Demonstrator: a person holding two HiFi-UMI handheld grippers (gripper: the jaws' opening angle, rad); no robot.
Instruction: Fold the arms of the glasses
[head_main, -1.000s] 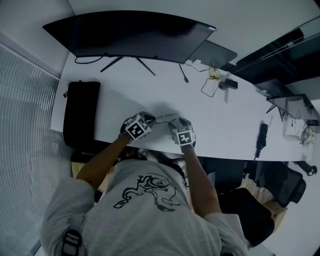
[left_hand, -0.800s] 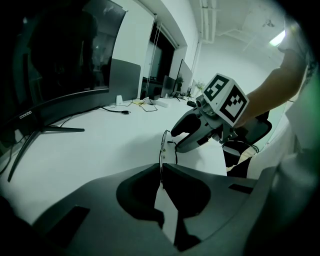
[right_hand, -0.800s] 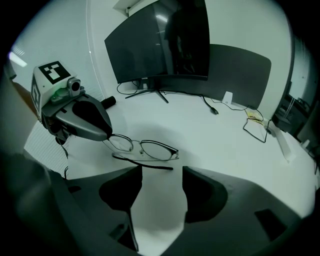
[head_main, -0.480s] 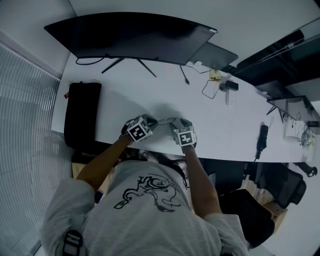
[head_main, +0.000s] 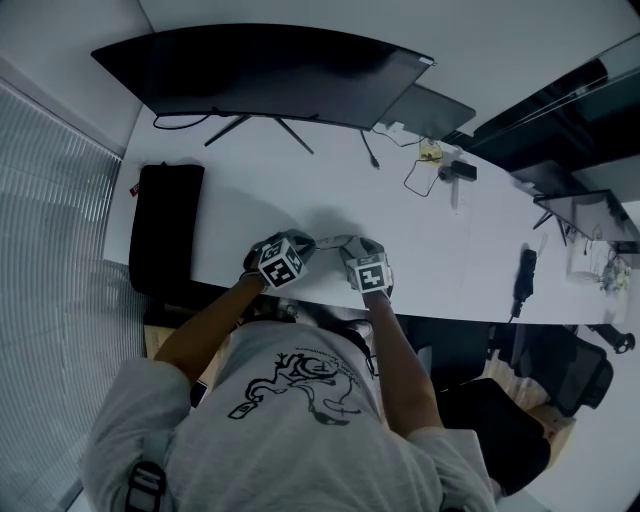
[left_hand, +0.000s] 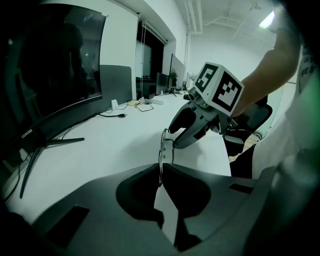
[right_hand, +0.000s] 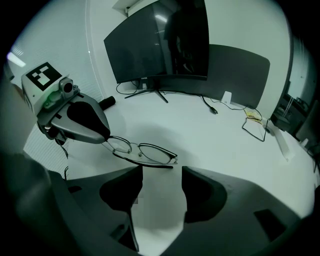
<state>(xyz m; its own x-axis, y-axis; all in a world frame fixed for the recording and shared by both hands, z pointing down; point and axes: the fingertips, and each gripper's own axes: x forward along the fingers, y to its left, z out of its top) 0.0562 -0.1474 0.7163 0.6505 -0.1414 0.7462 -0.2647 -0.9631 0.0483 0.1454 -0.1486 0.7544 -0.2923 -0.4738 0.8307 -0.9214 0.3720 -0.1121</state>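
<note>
The glasses are clamped at one end by the left gripper and parked right ahead of the right gripper, whose empty jaws are closing.

— What differs from a second ago?
— The left gripper has rolled. Its marker cube shows one face flat in the earlier head views and two faces now.
— And the right gripper?
— Its jaws are closing a little. The glasses lie just past the tips, apparently not between them.
</note>
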